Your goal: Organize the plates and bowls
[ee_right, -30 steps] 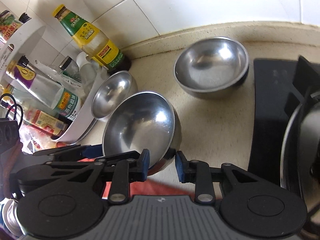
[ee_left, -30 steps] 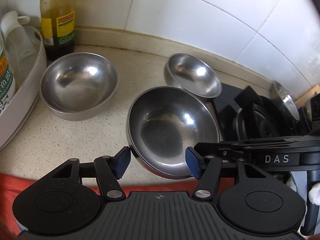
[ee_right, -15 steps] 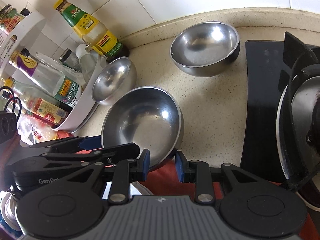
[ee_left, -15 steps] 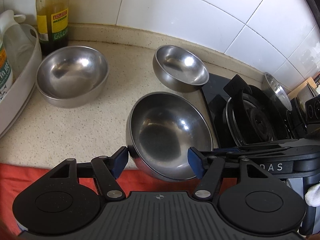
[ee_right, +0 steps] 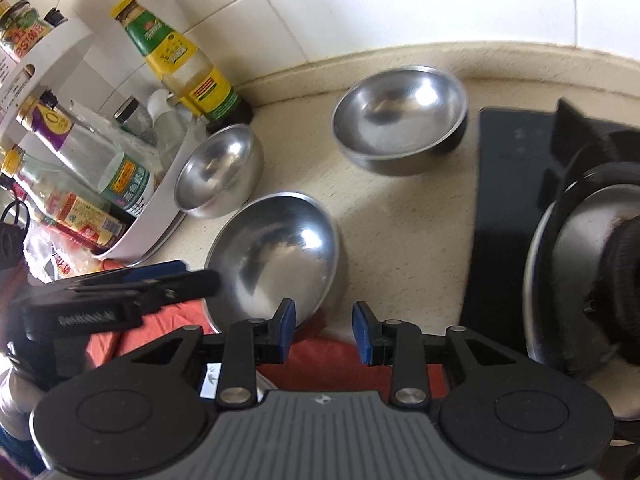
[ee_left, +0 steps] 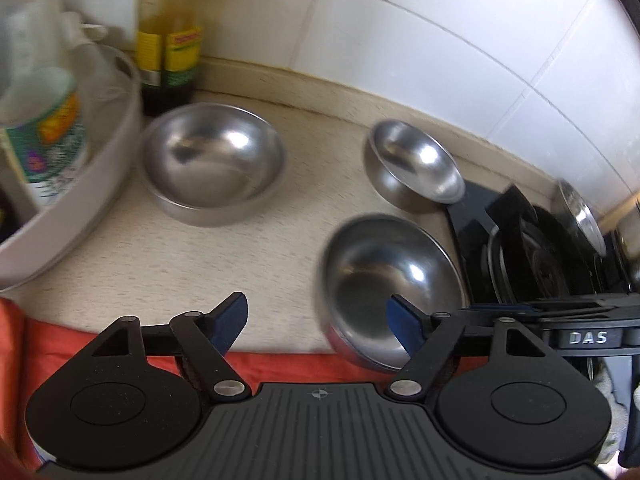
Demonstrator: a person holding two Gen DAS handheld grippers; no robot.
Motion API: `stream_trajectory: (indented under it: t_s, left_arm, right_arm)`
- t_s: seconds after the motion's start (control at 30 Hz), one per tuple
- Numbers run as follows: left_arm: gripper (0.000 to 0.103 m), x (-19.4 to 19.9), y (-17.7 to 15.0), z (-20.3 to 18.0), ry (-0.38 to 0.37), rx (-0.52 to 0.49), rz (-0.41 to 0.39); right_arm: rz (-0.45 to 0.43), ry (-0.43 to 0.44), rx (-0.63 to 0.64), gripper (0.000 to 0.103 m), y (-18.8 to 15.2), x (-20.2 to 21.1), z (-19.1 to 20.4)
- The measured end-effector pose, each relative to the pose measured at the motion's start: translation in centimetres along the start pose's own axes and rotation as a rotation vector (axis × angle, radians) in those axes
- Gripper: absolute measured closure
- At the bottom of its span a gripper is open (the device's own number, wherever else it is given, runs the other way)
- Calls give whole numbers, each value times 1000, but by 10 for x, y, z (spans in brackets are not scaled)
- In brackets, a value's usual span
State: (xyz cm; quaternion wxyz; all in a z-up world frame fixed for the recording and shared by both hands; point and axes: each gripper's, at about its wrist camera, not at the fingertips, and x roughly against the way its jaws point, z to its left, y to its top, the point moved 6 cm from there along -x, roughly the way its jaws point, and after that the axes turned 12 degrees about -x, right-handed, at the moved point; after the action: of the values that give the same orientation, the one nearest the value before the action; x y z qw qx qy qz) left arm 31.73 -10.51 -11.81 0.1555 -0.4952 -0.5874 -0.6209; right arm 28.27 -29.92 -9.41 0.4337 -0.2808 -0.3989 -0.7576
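At the front edge of the counter point(ee_left: 120, 264), the nearest steel bowl point(ee_left: 390, 286) is no longer framed by the left gripper point(ee_left: 316, 322): a second ago its rim sat between both blue pads, and now the jaws have just been opening and the gripper has shifted toward the left of its view, so only the right-hand pad overlaps the bowl's near rim while the other pad stands clear over bare counter. That reads as a release; the bowl appears set down, its near side over the orange cloth point(ee_left: 280, 368). The left fingers stand wide apart with nothing pressed between them. The right gripper point(ee_right: 324, 330) has its fingers a modest gap apart; the rim that lay in that gap a second ago is now just beside the left-hand pad, and only cloth and counter show between the pads, so it holds nothing. Two more bowls remain apart on the counter: one point(ee_left: 212, 164) beside the white rack point(ee_left: 100, 184) and in front of the sauce bottle point(ee_left: 170, 32), one point(ee_left: 414, 166) at the edge of the black stove point(ee_left: 532, 248). In my judgement stacking is not yet done, and the released bowl still needs nesting.
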Motion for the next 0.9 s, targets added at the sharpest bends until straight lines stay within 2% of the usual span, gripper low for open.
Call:
stream_trajectory:
  t_s: [0.2,0.37,0.47,0.73,0.9]
  left_arm:
    - [15,9,5,30,91,97,-27]
    - [14,6,11,52,151,209,-35]
    - [7,2,18,57,182,256,-59]
    - [3,-18,28,76,237,406,-87]
    - [2,-31,29,88,234,487,-86]
  right_arm:
    - [-69,-23,50,70,21,19,8]
    - [-92,-22,146,66,48,9,37]
    - [-83,-13,201,62,67,-9,59]
    - [-30,-21,243,61,104,-75,94]
    - [-2,-3,243,61,115,-105,103]
